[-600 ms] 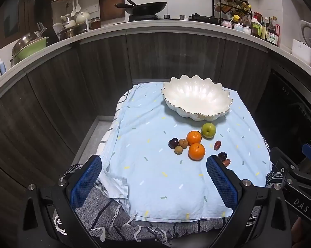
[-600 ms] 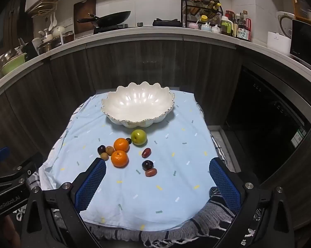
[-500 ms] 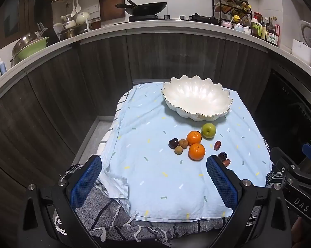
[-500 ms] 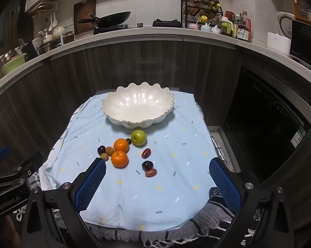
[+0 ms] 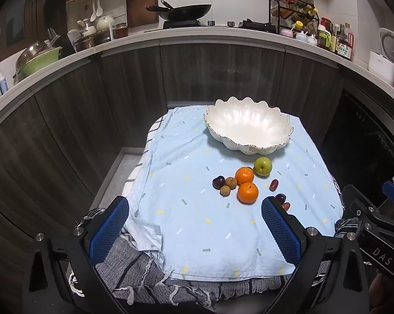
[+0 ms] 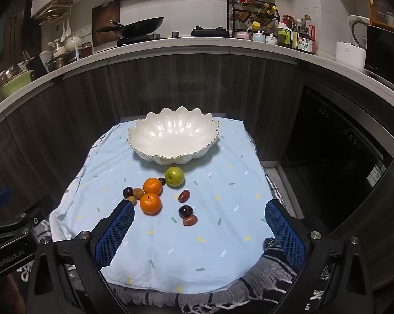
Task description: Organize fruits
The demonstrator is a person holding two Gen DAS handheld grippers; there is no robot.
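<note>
On the pale blue cloth, loose fruit sits before an empty scalloped white bowl. Both claws, left and right, gape empty. Best start with a smooth, round orange; the small dark fruits, perhaps plums, could roll.

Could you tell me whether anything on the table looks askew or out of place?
The blue cloth is rumpled, its near-left corner folded over the striped blanket. All the fruit lies loose on the cloth; the white bowl is empty.
</note>
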